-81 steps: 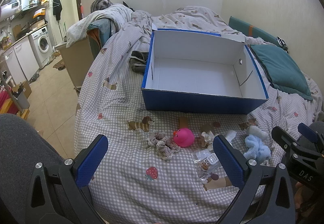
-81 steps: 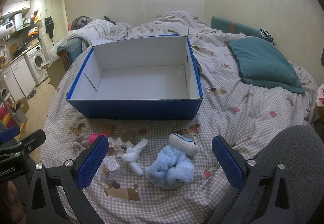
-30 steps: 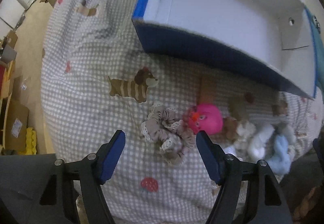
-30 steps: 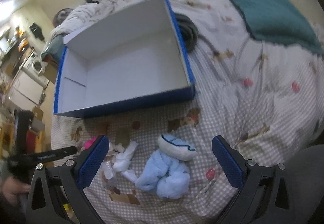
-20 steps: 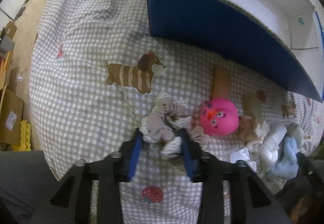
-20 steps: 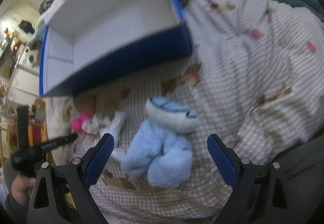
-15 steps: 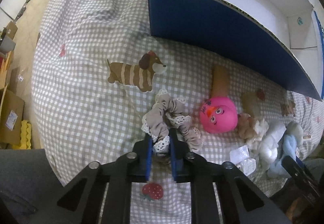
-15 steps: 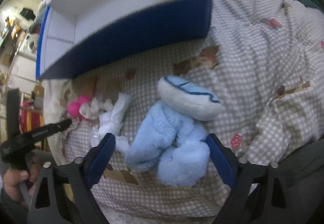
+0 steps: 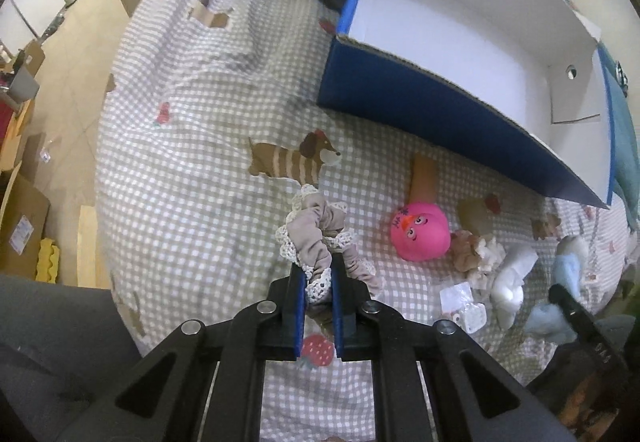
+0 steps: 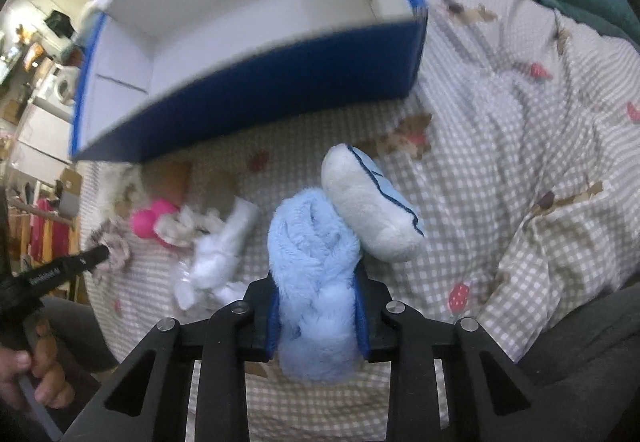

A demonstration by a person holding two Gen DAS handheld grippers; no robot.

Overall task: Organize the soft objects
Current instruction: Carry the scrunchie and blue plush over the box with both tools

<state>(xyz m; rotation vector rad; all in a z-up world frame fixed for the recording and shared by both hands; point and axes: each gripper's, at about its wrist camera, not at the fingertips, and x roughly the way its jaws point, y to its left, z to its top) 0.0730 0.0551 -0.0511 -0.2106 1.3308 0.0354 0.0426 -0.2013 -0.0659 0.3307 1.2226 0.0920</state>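
The beige, lace-trimmed fabric scrunchie [image 9: 316,238] is pinched at its near loop between the blue pads of the left claw [image 9: 318,284], the rest of it draped forward on the checked grey-and-white bedspread [image 9: 192,170]. The fluffy light-blue plush toy [image 10: 316,262] is squeezed between the pads of the right claw [image 10: 318,302], its white, navy-trimmed part [image 10: 370,206] sticking out ahead to the right.

Both grips look settled, so the step in hand is probably the lift and carry to the open blue cardboard box with a white inside [image 9: 460,42], which lies beyond both claws. To do it well, raise each piece straight up until the trailing fabric clears the bed, and pass well above the near blue wall. The scrunchie's loose loops could snag the pink rubber duck [image 9: 420,236] lying just beside it.
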